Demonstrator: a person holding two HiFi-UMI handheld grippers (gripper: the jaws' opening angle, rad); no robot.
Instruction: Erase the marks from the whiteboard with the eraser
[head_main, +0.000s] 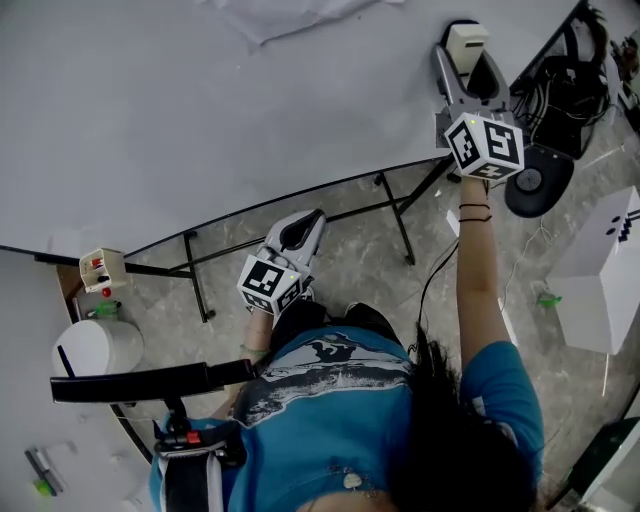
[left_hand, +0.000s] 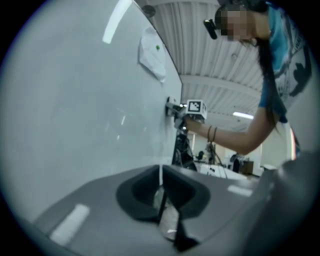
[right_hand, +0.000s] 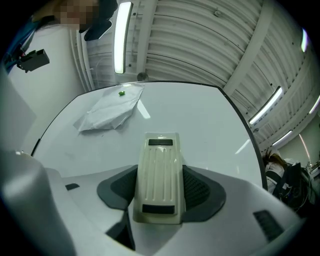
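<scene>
Hair and a blue printed shirt (head_main: 330, 400) fill the bottom of the head view and hide most of the upper arms. Close against the body the left gripper (left_hand: 160, 171) hangs low. Its jaws are pressed together along a thin seam with nothing between them, and its grey shell blocks the lower part of its own view. At lower left a smooth white cylinder (head_main: 97, 347) stands near a small cream box (head_main: 103, 268) that holds something red, too small to name. Black tubular legs (head_main: 395, 215) of the board's stand cross a marbled floor (head_main: 350, 265).

Farther out, at arm's length, the right gripper (right_hand: 160, 187) is clamped on the eraser (right_hand: 159, 170), a cream plastic block with a ribbed back. The eraser is set against the whiteboard (right_hand: 200, 115) near its right edge, and its wiping face is hidden. The board is glossy and pale, streaked with lamp reflections; whether marks lie on it I cannot tell. Beyond the eraser a crumpled white sheet (right_hand: 107, 112) is fixed to the board under a small green dot (right_hand: 121, 92). The head view cuts off the sheet's upper part.
</scene>
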